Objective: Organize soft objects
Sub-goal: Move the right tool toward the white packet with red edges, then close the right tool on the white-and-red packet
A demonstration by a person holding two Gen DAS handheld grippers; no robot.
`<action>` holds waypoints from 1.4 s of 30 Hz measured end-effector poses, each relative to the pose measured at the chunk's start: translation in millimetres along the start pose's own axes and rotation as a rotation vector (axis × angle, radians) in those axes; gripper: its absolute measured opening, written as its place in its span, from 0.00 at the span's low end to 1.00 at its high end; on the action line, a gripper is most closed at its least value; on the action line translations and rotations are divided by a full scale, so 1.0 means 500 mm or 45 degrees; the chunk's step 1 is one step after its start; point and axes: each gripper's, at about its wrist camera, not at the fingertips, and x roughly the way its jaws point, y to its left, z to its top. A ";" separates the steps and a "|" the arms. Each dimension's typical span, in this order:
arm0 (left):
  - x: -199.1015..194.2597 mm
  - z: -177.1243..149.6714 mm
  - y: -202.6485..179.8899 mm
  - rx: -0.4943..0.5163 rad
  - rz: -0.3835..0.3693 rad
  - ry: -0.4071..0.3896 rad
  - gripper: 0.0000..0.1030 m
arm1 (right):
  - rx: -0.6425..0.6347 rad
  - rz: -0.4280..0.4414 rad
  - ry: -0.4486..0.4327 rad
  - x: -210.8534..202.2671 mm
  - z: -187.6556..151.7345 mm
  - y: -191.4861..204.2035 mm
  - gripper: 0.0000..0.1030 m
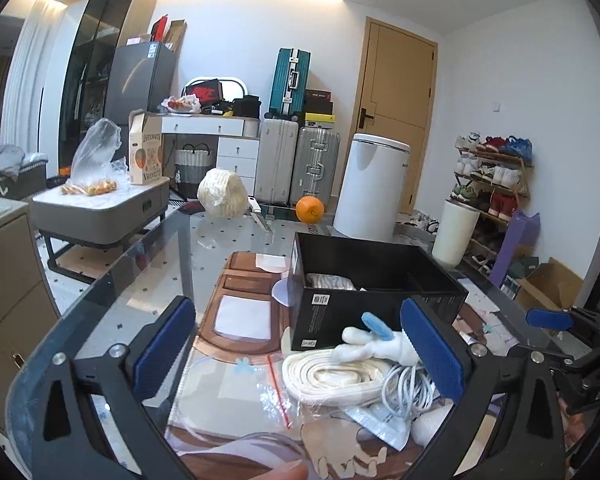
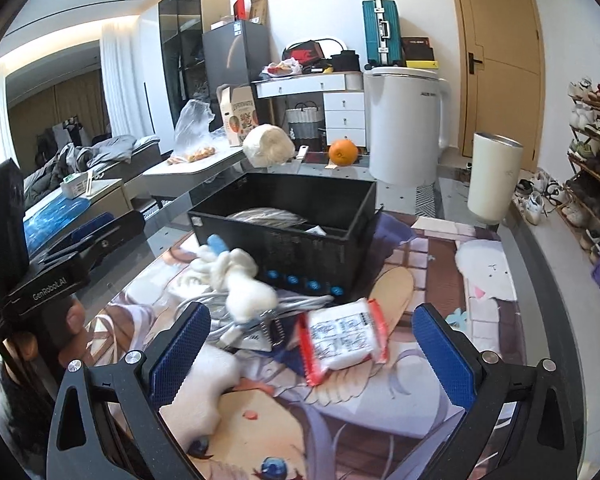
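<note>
Blue-padded fingers (image 1: 168,344) of the left gripper (image 1: 300,356) stand wide apart with nothing between the pads, low over a printed mat (image 1: 236,280) on a glass table (image 1: 148,264). At about 5 o'clock from its centre lies the clutter: a coiled cream strap (image 1: 332,380), a white cable bundle (image 1: 408,388) touching the strap's right side, and a white plush toy (image 1: 380,344) lying across both. The plush's long axis runs roughly from 9 to 3 o'clock in the left wrist view, with a small blue piece on top pointing up toward 11 o'clock. A clear zip bag (image 1: 268,396) with a red strip lies flat at 6 o'clock.

Right behind the pile, at 12 o'clock, stands an open black box (image 1: 340,308), which already has pale fabric inside; its near wall blocks a straight path from the plush.

From the right wrist, the right gripper (image 2: 312,352) is also spread wide and empty. Between its pads lies a red-edged white packet (image 2: 344,340), tilted, long axis toward 1 o'clock. The plush sits at 10 o'clock, touching the cable, just in front of the box.

Farther back on the table rest an orange (image 2: 343,152), a cream wrapped bundle (image 2: 268,145), a white bin (image 2: 404,128) and a cream cylinder (image 2: 494,176). Suitcases, a wooden door and a shoe rack line the room.
</note>
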 end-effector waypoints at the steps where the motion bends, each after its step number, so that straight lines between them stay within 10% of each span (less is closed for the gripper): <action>1: -0.004 -0.002 -0.001 0.007 0.000 -0.002 1.00 | 0.000 0.008 0.003 0.001 -0.002 0.004 0.99; 29: 0.027 -0.024 -0.008 0.137 -0.041 0.185 1.00 | -0.007 -0.056 0.244 0.091 -0.008 -0.042 0.99; 42: 0.057 -0.023 -0.007 0.187 -0.039 0.266 1.00 | -0.008 -0.049 0.384 0.150 -0.012 -0.062 0.84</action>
